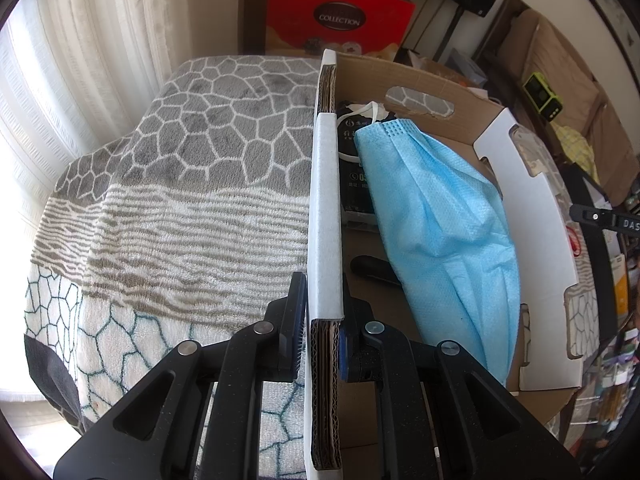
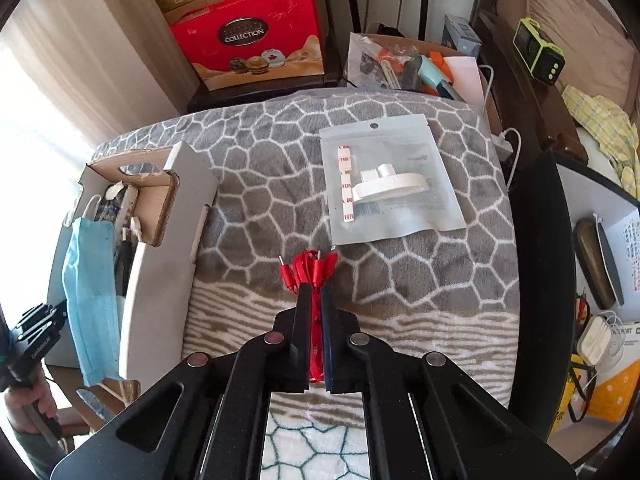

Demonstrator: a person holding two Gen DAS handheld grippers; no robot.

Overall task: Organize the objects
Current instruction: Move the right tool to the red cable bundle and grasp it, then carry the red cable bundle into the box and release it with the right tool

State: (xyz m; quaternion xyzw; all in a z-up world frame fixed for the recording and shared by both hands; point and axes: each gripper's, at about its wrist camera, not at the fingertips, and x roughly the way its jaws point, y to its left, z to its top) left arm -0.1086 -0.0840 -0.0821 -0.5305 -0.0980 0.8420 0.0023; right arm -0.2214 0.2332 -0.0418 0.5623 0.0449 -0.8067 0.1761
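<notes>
My left gripper (image 1: 323,280) is shut on the side wall of a cardboard box (image 1: 325,208), one finger outside and one inside. In the box lie a blue face mask (image 1: 440,232) and dark items beneath it. My right gripper (image 2: 315,288) is shut on a red cable (image 2: 308,268), whose plug ends fan out past the fingertips over the patterned blanket (image 2: 248,152). The same cardboard box (image 2: 160,280) stands at the left in the right wrist view, with the face mask (image 2: 90,288) draped inside and the left gripper (image 2: 38,336) at its near end.
A clear zip bag (image 2: 390,184) with a white plastic part lies on the blanket beyond the cable. A red gift bag (image 2: 248,40) and an open box of oddments (image 2: 408,64) stand behind the bed. A black-edged board (image 2: 536,280) is at the right.
</notes>
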